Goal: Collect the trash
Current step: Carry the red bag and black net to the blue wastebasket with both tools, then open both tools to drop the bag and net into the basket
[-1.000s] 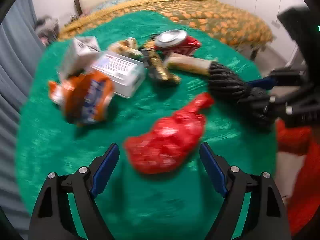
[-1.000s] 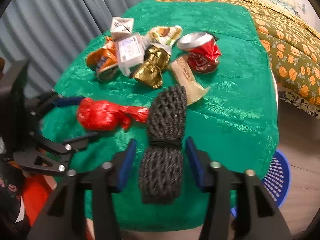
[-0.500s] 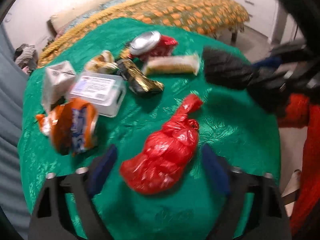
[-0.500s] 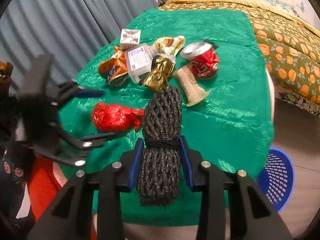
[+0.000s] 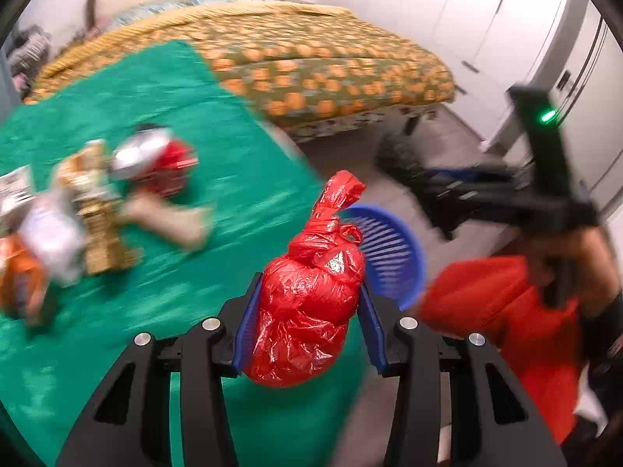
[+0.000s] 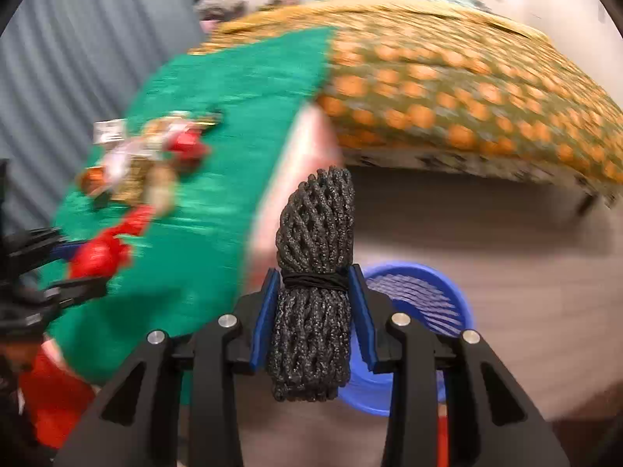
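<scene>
Left gripper (image 5: 307, 330) is clamped on the red plastic bag (image 5: 309, 295), bottom centre of the left wrist view, blue pads biting the bulged lower body, knotted neck sticking up toward frame centre. Bag looks light, crinkly and soft; film is slick, so grip the packed bulk rather than the loose neck, which I'd expect to slide out. Right gripper (image 6: 313, 311) is closed on the black mesh net bundle (image 6: 315, 284), bottom centre of the right wrist view, pads set right at the elastic band around its waist. That's the sensible spot: the net is spongy and compressible, the banded waist is the firmest part, and the free top end flops. Neither item looks fragile, so squeeze margin is fine. Just beyond both loads sits the blue slotted basket (image 6: 424, 299) on the floor, right of centre and lower in both views, partly hidden behind the held items; likely the drop target, both loads near it but not over the rim as far as I can tell. Further out, left half of each frame: green tablecloth (image 5: 194, 124) with the blurred remaining trash, including a crushed red can (image 5: 155, 159), gold foil wrapper (image 5: 101, 233), orange packet (image 5: 19, 280). Beyond it, the orange-patterned bedspread (image 5: 331, 66), top of frame.
</scene>
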Demonstrator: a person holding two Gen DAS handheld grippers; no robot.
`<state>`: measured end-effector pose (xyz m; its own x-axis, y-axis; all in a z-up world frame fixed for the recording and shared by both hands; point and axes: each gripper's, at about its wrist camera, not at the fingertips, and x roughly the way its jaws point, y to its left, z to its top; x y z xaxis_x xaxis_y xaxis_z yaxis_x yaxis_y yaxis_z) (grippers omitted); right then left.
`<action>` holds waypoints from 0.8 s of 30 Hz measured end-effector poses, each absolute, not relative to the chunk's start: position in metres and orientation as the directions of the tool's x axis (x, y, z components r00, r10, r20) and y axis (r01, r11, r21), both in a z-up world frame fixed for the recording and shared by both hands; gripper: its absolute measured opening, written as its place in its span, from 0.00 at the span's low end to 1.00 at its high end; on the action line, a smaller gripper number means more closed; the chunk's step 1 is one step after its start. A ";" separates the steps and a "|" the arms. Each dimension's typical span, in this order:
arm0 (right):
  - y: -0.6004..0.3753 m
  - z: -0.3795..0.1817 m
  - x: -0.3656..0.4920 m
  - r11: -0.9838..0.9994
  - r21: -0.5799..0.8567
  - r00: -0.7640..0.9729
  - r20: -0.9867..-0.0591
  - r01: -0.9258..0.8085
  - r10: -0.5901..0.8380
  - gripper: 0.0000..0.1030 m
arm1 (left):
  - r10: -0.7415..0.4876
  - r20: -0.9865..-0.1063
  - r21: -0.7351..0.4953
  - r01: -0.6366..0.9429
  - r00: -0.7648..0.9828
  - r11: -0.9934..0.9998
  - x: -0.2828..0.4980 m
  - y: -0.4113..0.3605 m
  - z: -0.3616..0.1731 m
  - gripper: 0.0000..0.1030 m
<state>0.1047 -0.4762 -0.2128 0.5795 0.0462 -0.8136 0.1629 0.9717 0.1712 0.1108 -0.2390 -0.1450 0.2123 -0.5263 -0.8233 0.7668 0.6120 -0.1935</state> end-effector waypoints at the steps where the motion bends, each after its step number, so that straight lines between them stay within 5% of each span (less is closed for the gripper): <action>1: -0.488 -0.221 0.103 0.967 0.172 0.569 -0.821 0.189 0.035 0.34 | -0.534 -0.823 -0.212 0.767 0.194 0.606 0.108 -0.257 -0.148 0.44; 14: -0.583 -0.269 0.088 0.884 0.279 0.559 -0.829 0.375 0.025 0.36 | -0.478 -0.876 -0.291 0.720 0.064 0.629 0.111 -0.395 -0.248 0.47; 18: -0.594 -0.268 0.087 0.855 0.341 0.587 -0.808 0.391 0.054 0.63 | -0.483 -0.873 -0.294 0.715 0.070 0.635 0.117 -0.412 -0.264 0.62; 24: -0.598 -0.255 0.080 0.852 0.353 0.621 -0.783 0.387 0.043 0.64 | -0.512 -0.856 -0.314 0.708 0.077 0.632 0.116 -0.412 -0.260 0.67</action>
